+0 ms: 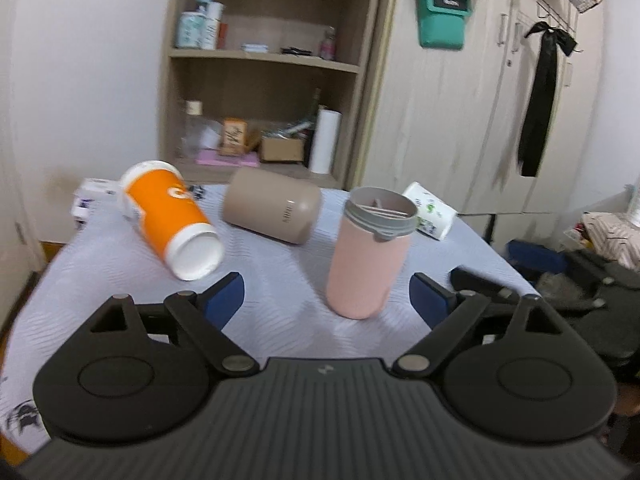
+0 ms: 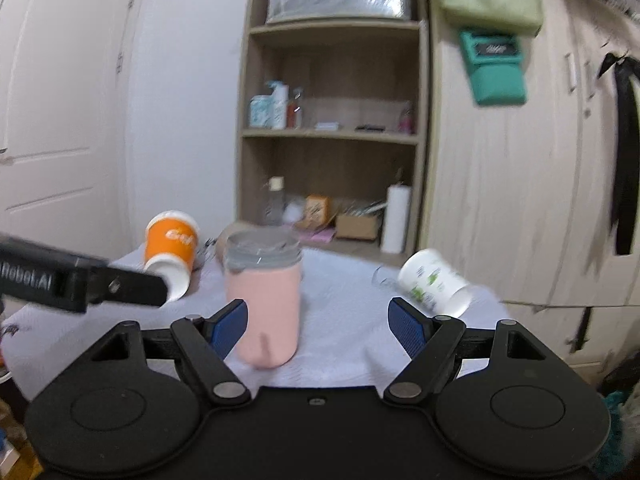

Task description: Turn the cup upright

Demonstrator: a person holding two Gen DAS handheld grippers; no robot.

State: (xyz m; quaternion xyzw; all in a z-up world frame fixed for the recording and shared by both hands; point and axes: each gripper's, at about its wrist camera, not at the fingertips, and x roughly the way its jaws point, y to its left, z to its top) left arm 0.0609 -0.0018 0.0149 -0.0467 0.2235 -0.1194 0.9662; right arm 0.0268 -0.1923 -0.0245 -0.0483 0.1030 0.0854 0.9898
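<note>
Both tongs are seen spread wide with nothing held. The left gripper [image 1: 324, 292] hovers low over the near edge of the pale ribbed cloth-covered table [image 1: 100, 280], its blue pads apart on either side of open cloth. The right gripper [image 2: 318, 320] is likewise gaped; its left blue pad [image 2: 230, 326] sits just beside the near face of the pink cylindrical tumbler with a grey screw rim [image 2: 266, 304], though contact cannot be confirmed.

That pink tumbler stands upright, mouth up, near the middle of the table, so one cup is judged already righted. Three cups lie on their sides: the orange paper cup with a white base [image 1: 170, 218] at the far left, its base turned toward the near side; the beige matte cylindrical cup [image 1: 272, 210] beyond the middle; and the white cup with green print [image 1: 430, 210] at the far right edge.

The step in hand is judged to be selection of the next fallen cup. For the left gripper the orange cup is nearest; its body would need to be straddled across the width, clamped, lifted and rotated until the base faces down. A rolling cup on soft cloth may slip away during closure.
</note>
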